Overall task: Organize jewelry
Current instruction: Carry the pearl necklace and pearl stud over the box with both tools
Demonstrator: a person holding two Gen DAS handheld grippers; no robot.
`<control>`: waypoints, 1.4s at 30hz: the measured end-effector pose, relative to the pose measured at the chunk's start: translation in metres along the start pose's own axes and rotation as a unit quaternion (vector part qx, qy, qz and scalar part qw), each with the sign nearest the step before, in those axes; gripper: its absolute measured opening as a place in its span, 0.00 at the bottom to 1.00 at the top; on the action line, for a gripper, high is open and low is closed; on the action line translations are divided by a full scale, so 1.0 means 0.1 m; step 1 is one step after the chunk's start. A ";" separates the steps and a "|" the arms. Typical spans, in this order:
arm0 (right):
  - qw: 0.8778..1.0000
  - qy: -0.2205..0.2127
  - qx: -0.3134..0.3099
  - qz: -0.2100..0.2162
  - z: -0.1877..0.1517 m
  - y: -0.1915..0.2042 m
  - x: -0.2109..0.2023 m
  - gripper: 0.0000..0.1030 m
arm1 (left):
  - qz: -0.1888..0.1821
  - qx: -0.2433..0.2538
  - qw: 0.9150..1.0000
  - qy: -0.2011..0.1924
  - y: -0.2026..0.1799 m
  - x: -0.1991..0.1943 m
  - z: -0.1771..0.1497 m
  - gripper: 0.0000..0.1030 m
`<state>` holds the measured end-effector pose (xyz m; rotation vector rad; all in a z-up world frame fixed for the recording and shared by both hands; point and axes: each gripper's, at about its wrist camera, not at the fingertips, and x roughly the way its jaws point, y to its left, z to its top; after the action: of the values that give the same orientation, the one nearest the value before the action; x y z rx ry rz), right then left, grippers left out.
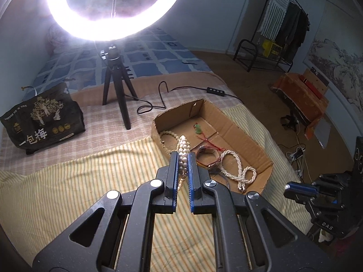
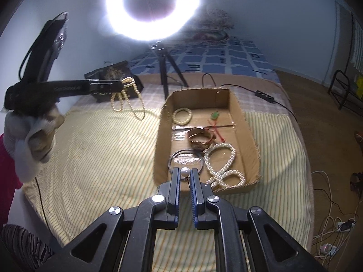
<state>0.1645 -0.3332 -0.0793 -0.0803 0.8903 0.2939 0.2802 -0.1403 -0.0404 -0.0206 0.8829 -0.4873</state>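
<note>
Left gripper (image 1: 184,158) you're clamping pearl strand (image 1: 183,146); right gripper (image 2: 185,174) pinching pearl pin (image 2: 185,171). Ahead, cardboard box (image 2: 249,145) already holding several pieces; these two remaining.

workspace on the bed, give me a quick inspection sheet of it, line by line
surface: bed with a striped yellow cover under a checked cloth further back.
job's things: cardboard tray holding a thick pearl rope, a small bead bracelet, a brown bangle, a dark ring and a green pendant on red cord.
clutter: black printed bag; ring light on a tripod.
grippers: left gripper shut on a pearl strand, away from the tray; right gripper shut on a pearl earring at the tray's near edge.
cables: lamp cable with switch on the bed; plugs and wires on the floor.
surroundings: clothes rack, brown floor.
</note>
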 end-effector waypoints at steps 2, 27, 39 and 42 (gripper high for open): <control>1.000 0.000 0.001 -0.004 0.05 -0.05 0.04 0.06 | -0.001 0.001 1.000 -0.001 -0.03 0.03 0.03 0.05; 1.000 0.014 0.020 -0.008 0.35 -0.37 0.52 0.06 | 0.002 0.001 1.000 0.020 -0.15 0.63 0.25 0.05; 0.999 0.015 0.030 -0.016 0.55 -0.49 0.74 0.06 | -0.003 -0.003 1.000 0.029 -0.15 0.77 0.25 0.05; 0.999 0.014 0.029 -0.020 0.59 -0.50 0.79 0.07 | -0.004 -0.004 1.000 0.031 -0.15 0.79 0.25 0.05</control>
<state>0.2695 -0.3522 -0.1058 -0.0482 0.9238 0.2301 0.3354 -0.1912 -0.0795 -0.0157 0.9457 -0.4949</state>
